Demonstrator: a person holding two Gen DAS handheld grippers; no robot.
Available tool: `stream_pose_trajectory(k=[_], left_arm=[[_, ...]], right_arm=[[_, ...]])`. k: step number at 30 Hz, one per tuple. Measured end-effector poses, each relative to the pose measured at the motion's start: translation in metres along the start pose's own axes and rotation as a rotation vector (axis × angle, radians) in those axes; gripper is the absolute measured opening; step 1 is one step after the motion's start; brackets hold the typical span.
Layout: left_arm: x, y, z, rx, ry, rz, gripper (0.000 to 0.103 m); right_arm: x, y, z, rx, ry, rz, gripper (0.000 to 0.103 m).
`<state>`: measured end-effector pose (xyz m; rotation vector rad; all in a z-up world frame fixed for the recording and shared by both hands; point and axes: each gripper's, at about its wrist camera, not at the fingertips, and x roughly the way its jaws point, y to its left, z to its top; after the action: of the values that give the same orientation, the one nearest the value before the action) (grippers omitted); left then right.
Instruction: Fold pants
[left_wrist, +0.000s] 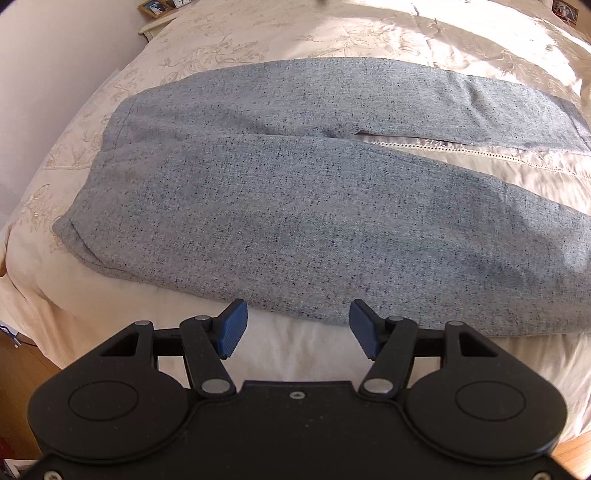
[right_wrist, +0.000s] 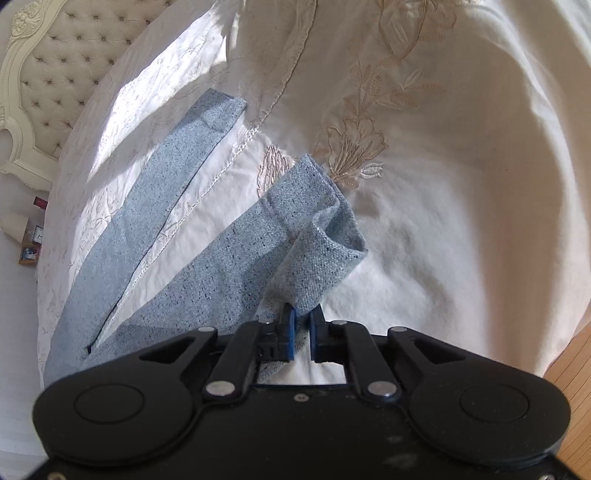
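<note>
I see the pants (left_wrist: 295, 206), a speckled grey-blue pair, lying spread flat across the bed, waist end toward the left of my left wrist view and the two legs running off to the right with a narrow gap of bedspread between them. In my right wrist view the nearer leg's hem (right_wrist: 325, 236) is lifted and curled up off the cover, and my right gripper (right_wrist: 302, 332) has its blue pads pinched narrowly on that fold of cloth. My left gripper (left_wrist: 297, 328) hangs just over the near edge of the pants with its jaws spread wide and nothing between them. Under everything lies the cream embroidered bedspread (right_wrist: 443, 184); a tufted headboard (right_wrist: 48, 74) stands at the far left, and framed pictures (left_wrist: 155, 7) sit beyond the bed.
</note>
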<state>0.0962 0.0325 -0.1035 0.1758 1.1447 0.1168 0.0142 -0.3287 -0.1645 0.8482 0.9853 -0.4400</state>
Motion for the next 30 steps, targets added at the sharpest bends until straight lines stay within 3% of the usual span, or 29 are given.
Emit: stream_pose_trajectory(k=[7,18,23,30], left_arm=[[0.021,0.034,0.010,-0.024,0.025,-0.021,0.066],[0.062,0.111,0.017,-0.158,0.055,-0.041,0.066],[0.099,0.139,0.017,-0.239,0.143,-0.073,0.066],[0.126,0.153,0.014,-0.332,0.172,-0.130,0.079]], right_arm=[[0.012,0.008,-0.022,-0.079,0.008,-0.169,0.008],[0.005,0.029,-0.012,-0.076,-0.036,-0.248,0.008],[0.004,0.037,-0.012,-0.073,-0.041,-0.279,0.008],[0.007,0.045,-0.009,-0.049,-0.047,-0.312,0.008]])
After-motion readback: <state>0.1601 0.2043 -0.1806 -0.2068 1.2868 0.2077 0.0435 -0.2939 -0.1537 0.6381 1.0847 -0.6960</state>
